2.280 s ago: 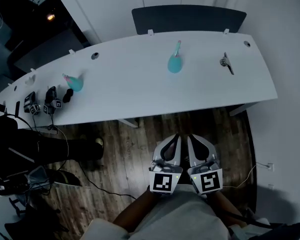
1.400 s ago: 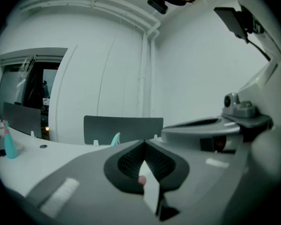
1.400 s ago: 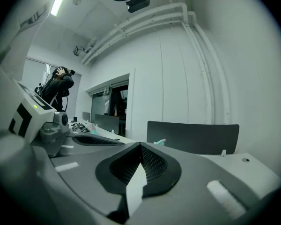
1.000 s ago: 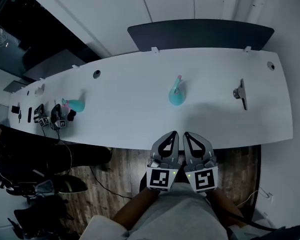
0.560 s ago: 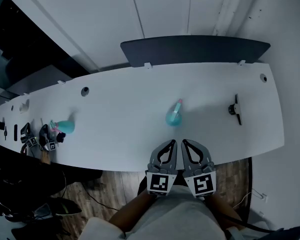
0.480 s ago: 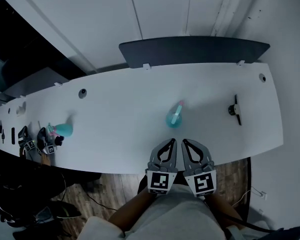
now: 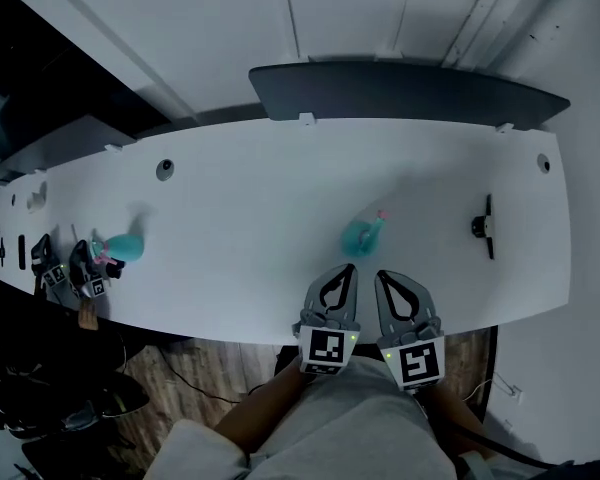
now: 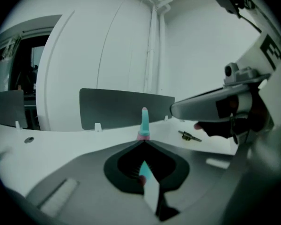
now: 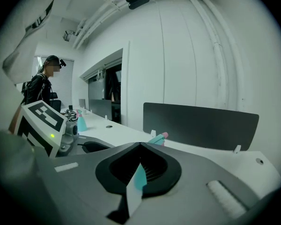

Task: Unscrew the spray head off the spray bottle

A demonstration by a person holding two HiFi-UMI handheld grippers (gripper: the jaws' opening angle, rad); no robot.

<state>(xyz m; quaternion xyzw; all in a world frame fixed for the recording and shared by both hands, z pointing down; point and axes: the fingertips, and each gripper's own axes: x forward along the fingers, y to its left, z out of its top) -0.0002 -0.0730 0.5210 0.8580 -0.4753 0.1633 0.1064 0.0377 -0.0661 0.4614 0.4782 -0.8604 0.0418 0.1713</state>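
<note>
The left tool (image 7: 347, 268) and the right tool (image 7: 382, 274) sit side by side at the counter's (image 7: 240, 198) front edge, each with its jaws closed together on nothing. The only print that can be made out is the black-and-white square marker on the left cube (image 7: 326, 348) and the right cube (image 7: 415, 361); any label on the bottles is too small to read. The spray bottle (image 7: 363, 236), teal with a pink collar under its teal spray head (image 8: 144, 120), stands near that front edge, right of the middle and just beyond both tools' tips. It is blurred from the head view, and whether it holds liquid cannot be told. A second teal bottle (image 7: 123, 247) stands near the left end, beside dark gear (image 7: 58, 273) too small to identify. A small dark fitting (image 7: 486, 226) near the right end is likewise unclear. A grey panel (image 7: 410, 88) runs along the back edge.
</note>
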